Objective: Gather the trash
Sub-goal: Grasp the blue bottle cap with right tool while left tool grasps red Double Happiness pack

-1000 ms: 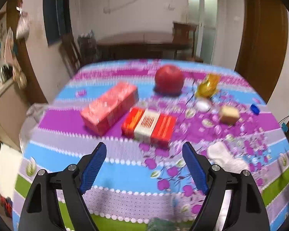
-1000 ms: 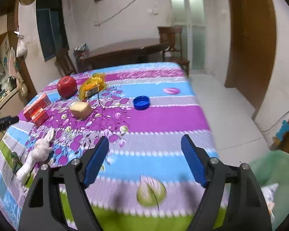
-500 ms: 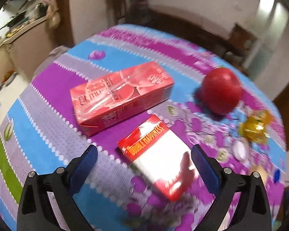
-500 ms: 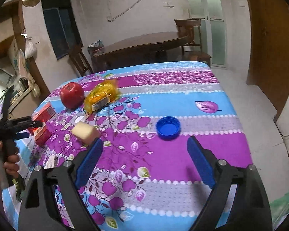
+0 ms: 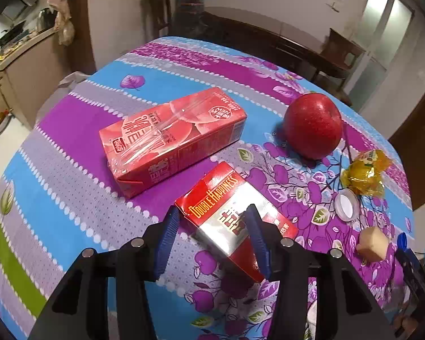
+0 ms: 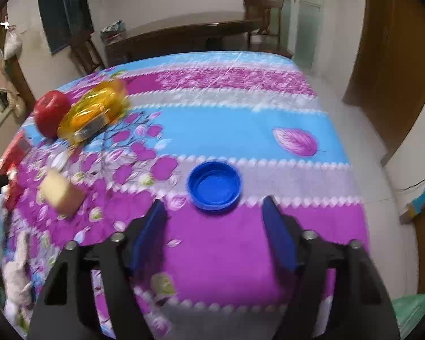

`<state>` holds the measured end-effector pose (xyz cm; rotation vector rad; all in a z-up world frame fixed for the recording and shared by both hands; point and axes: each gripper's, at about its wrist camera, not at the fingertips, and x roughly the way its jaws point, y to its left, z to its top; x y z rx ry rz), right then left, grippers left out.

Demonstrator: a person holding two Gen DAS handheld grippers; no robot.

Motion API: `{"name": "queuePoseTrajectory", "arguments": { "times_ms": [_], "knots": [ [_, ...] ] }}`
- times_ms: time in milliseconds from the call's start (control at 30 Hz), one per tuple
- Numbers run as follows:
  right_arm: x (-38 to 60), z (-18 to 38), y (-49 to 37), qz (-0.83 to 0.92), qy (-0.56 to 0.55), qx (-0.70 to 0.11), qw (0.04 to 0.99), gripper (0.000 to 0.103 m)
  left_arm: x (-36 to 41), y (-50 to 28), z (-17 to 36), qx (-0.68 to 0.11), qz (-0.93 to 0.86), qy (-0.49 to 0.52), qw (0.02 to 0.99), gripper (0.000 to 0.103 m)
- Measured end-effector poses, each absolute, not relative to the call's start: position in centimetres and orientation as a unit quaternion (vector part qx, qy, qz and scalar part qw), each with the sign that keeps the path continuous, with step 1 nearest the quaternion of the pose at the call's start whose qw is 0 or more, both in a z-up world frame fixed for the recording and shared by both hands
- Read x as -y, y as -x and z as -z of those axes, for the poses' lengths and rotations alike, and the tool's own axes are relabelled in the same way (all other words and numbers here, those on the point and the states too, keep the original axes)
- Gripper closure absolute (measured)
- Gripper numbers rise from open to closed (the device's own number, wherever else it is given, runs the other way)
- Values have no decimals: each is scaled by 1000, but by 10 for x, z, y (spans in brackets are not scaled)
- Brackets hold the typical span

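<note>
A red and white cigarette pack (image 5: 226,221) lies on the flowered tablecloth (image 5: 70,198). My left gripper (image 5: 212,209) straddles it with its jaws closing; the blue pads (image 5: 167,235) touch its corner and top face. A blue bottle cap (image 6: 214,185) lies open side up just beyond the tips of my right gripper (image 6: 212,201). That gripper's jaws are closing with nothing between them. Other litter shows in the left wrist view: a yellow wrapper (image 5: 364,172) and a white lid (image 5: 346,204).
A red juice carton (image 5: 172,138) and a red apple (image 5: 311,126) lie beyond the pack. A beige cube (image 6: 61,192) and white tissue (image 6: 14,272) sit left of the right gripper. A green bag (image 6: 410,308) is below the table's right edge.
The left gripper came down over the cigarette pack and its jaws narrowed around it. The right gripper moved in toward the blue cap and its jaws narrowed too.
</note>
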<state>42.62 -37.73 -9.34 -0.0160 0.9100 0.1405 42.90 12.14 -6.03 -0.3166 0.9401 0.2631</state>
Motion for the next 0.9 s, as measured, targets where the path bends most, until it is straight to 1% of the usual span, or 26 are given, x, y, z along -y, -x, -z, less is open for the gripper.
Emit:
{"name": "queuePoseTrajectory", "arguments": {
  "times_ms": [33,67,100,133,167,200,233,267,300,333,400,433,467,500,533,567,600,633,667,733,800,900],
  "knots": [
    [376,93,-426,-65,15,-437,897,55,-122,-429,61,-447,-123,148,874,50],
    [377,93,-426,-69,13,-436,897,70,-122,-428,62,-444,-132,136,876,33],
    [376,93,-425,-69,13,-434,898,69,-124,-428,65,-446,-146,127,874,23],
    [376,94,-424,-68,13,-433,899,69,-128,-427,68,-446,-149,130,873,21],
    [377,94,-422,-68,10,-433,899,70,-130,-425,69,-443,-132,143,875,32],
    [378,94,-420,-70,4,-431,900,70,-133,-423,69,-441,-101,162,877,40],
    [379,93,-416,-72,2,-427,901,70,-135,-421,68,-442,-83,175,876,55],
    [380,90,-410,-75,0,-419,905,70,-136,-418,65,-445,-77,184,873,63],
    [380,87,-404,-75,0,-409,909,70,-137,-417,64,-445,-75,191,872,68],
    [380,83,-400,-76,-1,-406,911,70,-140,-415,62,-443,-61,212,869,81],
    [379,81,-392,-87,-13,-404,911,70,-146,-415,60,-439,-45,257,860,82],
    [378,81,-386,-93,-18,-402,911,70,-147,-416,59,-435,-53,264,859,74],
    [375,81,-382,-99,-20,-402,910,70,-144,-417,58,-432,-72,259,861,54],
    [373,81,-378,-106,-21,-402,909,70,-142,-418,57,-431,-82,254,862,42],
    [370,82,-373,-116,-23,-405,907,70,-138,-418,55,-427,-103,248,863,27],
    [368,82,-370,-122,-27,-404,906,69,-133,-413,49,-415,-125,239,869,25],
    [367,81,-365,-131,-33,-401,906,69,-128,-411,43,-404,-140,222,877,19],
    [367,80,-362,-137,-37,-401,905,69,-122,-411,39,-399,-157,202,880,4],
    [366,81,-360,-140,-41,-400,905,69,-118,-412,40,-408,-170,192,876,5],
    [364,80,-355,-147,-44,-398,905,69,-115,-424,51,-440,-183,205,855,5],
    [363,80,-354,-150,-46,-397,904,69,-111,-433,57,-449,-216,193,845,5],
    [363,79,-350,-157,-51,-395,904,69,-99,-444,68,-465,-216,172,841,6]
  ]
}}
